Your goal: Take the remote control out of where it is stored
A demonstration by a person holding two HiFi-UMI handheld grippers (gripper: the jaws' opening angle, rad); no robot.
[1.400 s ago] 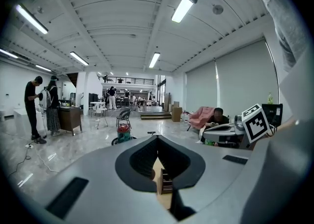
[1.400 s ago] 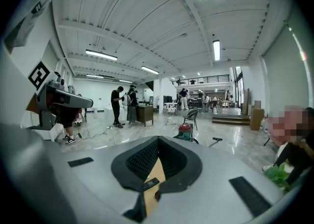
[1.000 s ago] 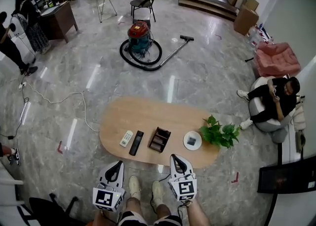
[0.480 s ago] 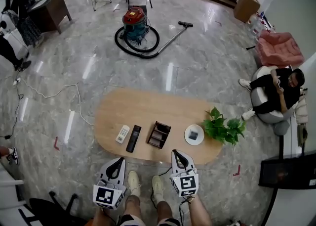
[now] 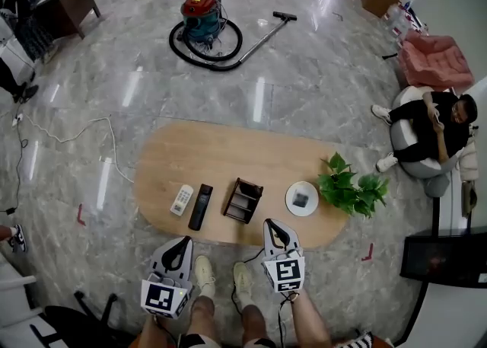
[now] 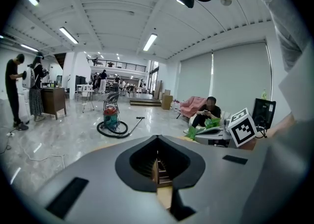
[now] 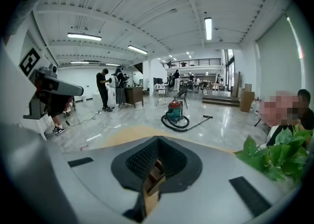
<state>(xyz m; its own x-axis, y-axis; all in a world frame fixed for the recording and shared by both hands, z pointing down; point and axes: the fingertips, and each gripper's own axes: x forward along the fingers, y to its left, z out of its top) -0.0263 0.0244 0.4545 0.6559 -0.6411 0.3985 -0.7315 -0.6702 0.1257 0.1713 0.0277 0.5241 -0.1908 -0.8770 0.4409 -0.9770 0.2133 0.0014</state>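
Note:
On the oval wooden table (image 5: 228,160) a white remote (image 5: 182,199) and a black remote (image 5: 201,206) lie side by side. Just right of them stands a brown compartment holder (image 5: 243,200); I see nothing inside it. My left gripper (image 5: 179,245) hangs short of the table's near edge, below the remotes, jaws together and empty. My right gripper (image 5: 273,227) reaches the near edge right of the holder, also shut and empty. In the left gripper view the left gripper (image 6: 157,137) shows only a slit, with a bit of the holder (image 6: 160,169) behind. The right gripper (image 7: 158,138) looks the same.
A white dish (image 5: 291,200) with a small dark thing and a green plant (image 5: 350,190) sit at the table's right end. The person's legs and shoes (image 5: 204,272) are between the grippers. A red vacuum cleaner (image 5: 200,11) with its hose lies beyond. A person (image 5: 434,129) sits at right.
The table has drawn nearer in the head view, and both grippers now sit closer to its near edge. Their jaws stay together. Nothing on the table has moved.

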